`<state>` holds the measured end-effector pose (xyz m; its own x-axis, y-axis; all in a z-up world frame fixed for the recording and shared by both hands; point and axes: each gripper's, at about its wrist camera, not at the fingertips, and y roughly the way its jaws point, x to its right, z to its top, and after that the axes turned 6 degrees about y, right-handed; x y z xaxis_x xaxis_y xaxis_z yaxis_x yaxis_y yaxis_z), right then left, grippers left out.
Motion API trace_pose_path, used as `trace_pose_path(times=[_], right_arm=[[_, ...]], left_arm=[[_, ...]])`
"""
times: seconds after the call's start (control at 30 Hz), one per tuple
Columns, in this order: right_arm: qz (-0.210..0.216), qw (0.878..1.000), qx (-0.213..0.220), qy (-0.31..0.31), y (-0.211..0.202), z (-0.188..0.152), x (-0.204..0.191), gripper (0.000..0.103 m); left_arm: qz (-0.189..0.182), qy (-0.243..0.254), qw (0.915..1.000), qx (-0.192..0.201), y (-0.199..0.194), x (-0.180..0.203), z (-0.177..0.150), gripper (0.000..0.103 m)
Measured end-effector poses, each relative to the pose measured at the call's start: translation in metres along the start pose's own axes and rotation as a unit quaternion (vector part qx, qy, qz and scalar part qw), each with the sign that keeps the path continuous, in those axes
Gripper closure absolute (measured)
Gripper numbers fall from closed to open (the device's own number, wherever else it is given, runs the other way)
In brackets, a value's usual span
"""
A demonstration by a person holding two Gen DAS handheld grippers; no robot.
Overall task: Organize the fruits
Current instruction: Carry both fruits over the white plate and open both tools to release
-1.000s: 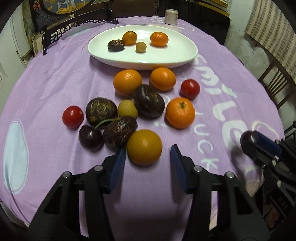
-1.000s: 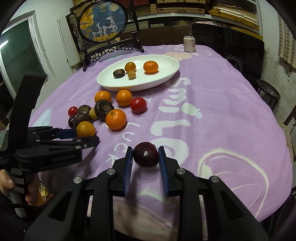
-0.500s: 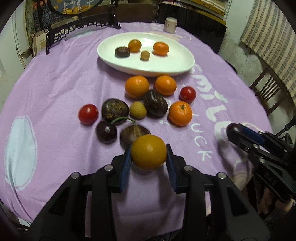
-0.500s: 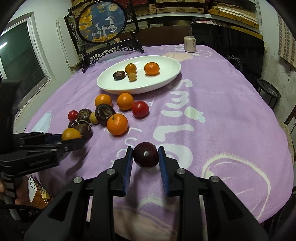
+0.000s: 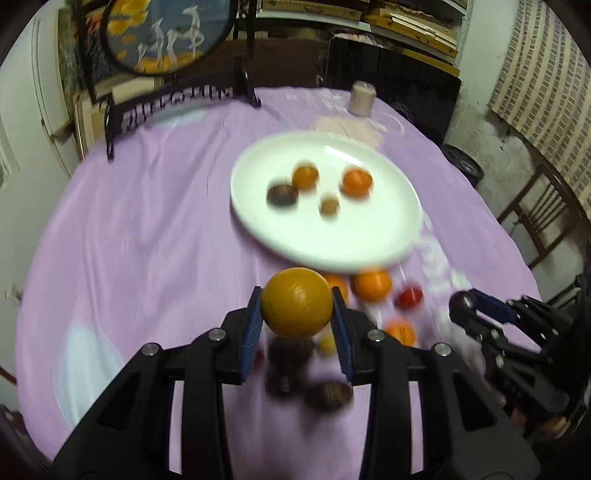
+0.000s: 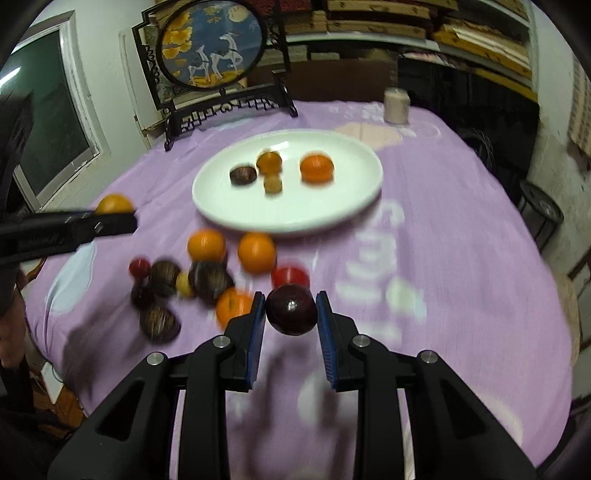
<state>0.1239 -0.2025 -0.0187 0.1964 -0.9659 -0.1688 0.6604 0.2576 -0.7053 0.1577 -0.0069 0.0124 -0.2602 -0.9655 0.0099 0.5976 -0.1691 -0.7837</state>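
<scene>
While the left gripper (image 5: 297, 314) clamps a yellow-orange fruit (image 5: 297, 302) above the purple cloth (image 5: 147, 236), the white plate (image 5: 369, 247) lies at twelve o'clock (four fruits on it). From the right wrist, the right gripper (image 6: 291, 314) clenches a dark plum (image 6: 291, 309), loose fruit (image 6: 207, 275) at ten o'clock.

A lived-in home dining room, cluttered at the edges.

A round table under a lilac printed tablecloth (image 6: 461, 236) fills the view, with a white oval plate (image 6: 332, 206) of fruit toward 12 o'clock and a small can (image 6: 396, 106) beyond it. At 11 o'clock stands an ornamental round screen with deer (image 6: 210, 44) on a carved black stand; wooden shelves (image 6: 424, 26) stacked with boards run from 12 to 2 o'clock. A window (image 6: 48, 122) sits at 9 o'clock, and a wooden chair (image 5: 535, 221) at 3 o'clock.
</scene>
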Motion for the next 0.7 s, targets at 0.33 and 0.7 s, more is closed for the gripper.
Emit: trace_pose_path(times=[0.33,0.7], right_arm=[[-0.010,1.000,-0.014,0.006,0.103,0.117,0.032,0.075],[-0.020,1.000,-0.020,-0.005,0.133,0.124,0.038,0.064]], left_arm=[[0.000,-0.012,0.9988,-0.047,0.130,-0.007,0.150,0.067],[-0.009,-0.042,0.9952,-0.088,0.189,-0.030,0.161,0.066]])
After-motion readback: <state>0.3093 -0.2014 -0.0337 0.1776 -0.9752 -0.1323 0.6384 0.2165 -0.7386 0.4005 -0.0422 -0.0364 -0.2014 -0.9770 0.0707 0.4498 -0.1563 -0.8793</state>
